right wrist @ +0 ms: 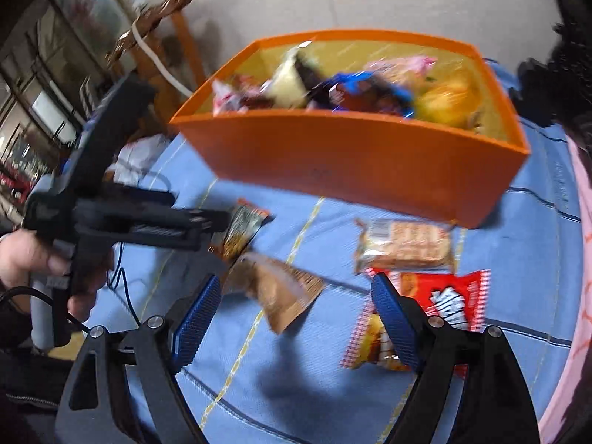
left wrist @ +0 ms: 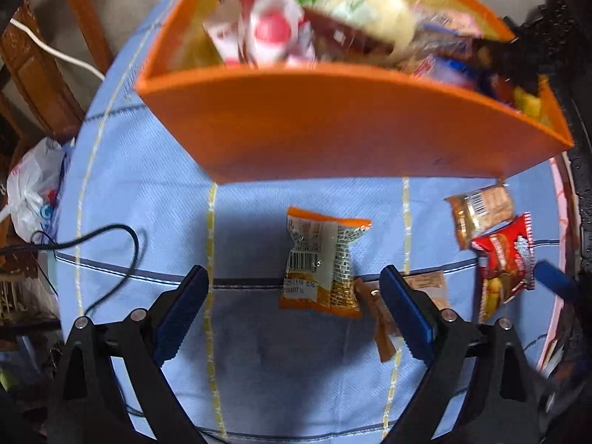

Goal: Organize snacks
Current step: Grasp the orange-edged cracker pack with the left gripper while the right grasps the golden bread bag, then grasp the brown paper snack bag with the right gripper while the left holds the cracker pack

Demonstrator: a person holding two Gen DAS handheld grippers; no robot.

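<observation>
An orange box (left wrist: 333,125) (right wrist: 355,162) full of mixed snacks stands at the far side of the blue cloth. An orange snack packet (left wrist: 322,262) (right wrist: 242,231) lies between my open left gripper's (left wrist: 294,305) fingers. A brown packet (left wrist: 381,318) (right wrist: 277,292) lies beside the left gripper's right finger. My right gripper (right wrist: 299,305) is open and empty above the brown packet. A clear cracker pack (left wrist: 481,214) (right wrist: 403,246) and a red packet (left wrist: 505,266) (right wrist: 440,303) lie to the right. The left gripper also shows in the right wrist view (right wrist: 207,222).
The table wears a blue checked cloth (left wrist: 266,362) (right wrist: 296,388). A black cable (left wrist: 111,251) crosses its left part. A white plastic bag (left wrist: 33,188) and wooden chairs (left wrist: 33,59) stand beyond the left edge. Pink cloth (right wrist: 581,259) borders the right edge.
</observation>
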